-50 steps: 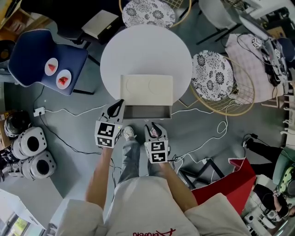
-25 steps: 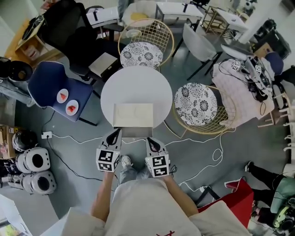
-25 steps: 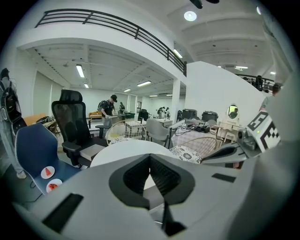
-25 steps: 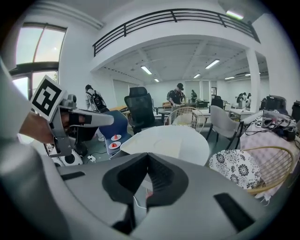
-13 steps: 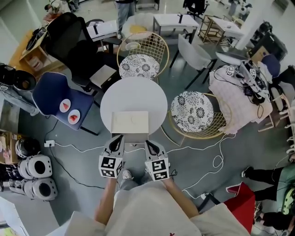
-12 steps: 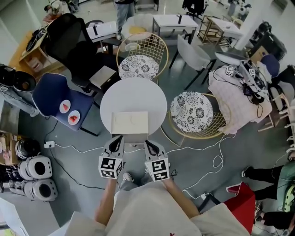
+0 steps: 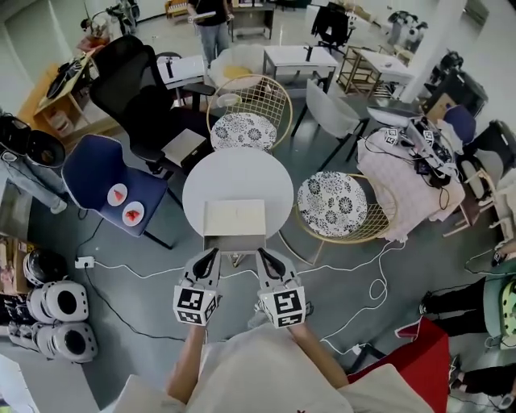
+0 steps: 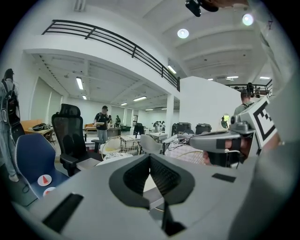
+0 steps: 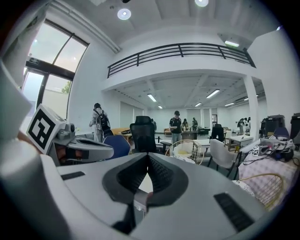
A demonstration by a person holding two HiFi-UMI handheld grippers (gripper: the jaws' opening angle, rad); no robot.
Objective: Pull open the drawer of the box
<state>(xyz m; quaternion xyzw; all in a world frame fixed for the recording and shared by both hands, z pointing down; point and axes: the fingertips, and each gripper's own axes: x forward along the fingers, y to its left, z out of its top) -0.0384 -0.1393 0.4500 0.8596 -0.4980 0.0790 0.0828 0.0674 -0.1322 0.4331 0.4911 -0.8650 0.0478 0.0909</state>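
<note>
In the head view a cream box (image 7: 235,218) sits on the near edge of a round white table (image 7: 238,176). Its grey drawer (image 7: 235,242) stands pulled out towards me. My left gripper (image 7: 213,253) and right gripper (image 7: 261,253) hover side by side just short of the drawer, not touching it. Both are shut with nothing between the jaws. In the left gripper view the left gripper (image 8: 150,157) has its dark pads pressed together, with the table's pale top beyond. The right gripper (image 9: 148,157) looks the same in the right gripper view.
Two wire chairs with patterned cushions (image 7: 243,129) (image 7: 332,203) flank the table at the back and right. A blue chair (image 7: 109,181) with two small plates stands at the left. White cables (image 7: 367,270) trail over the grey floor. A person (image 7: 211,18) stands far behind.
The head view has risen and pulled back, so the table and box look smaller. Both grippers have drawn back from the open drawer and stay shut, side by side.
</note>
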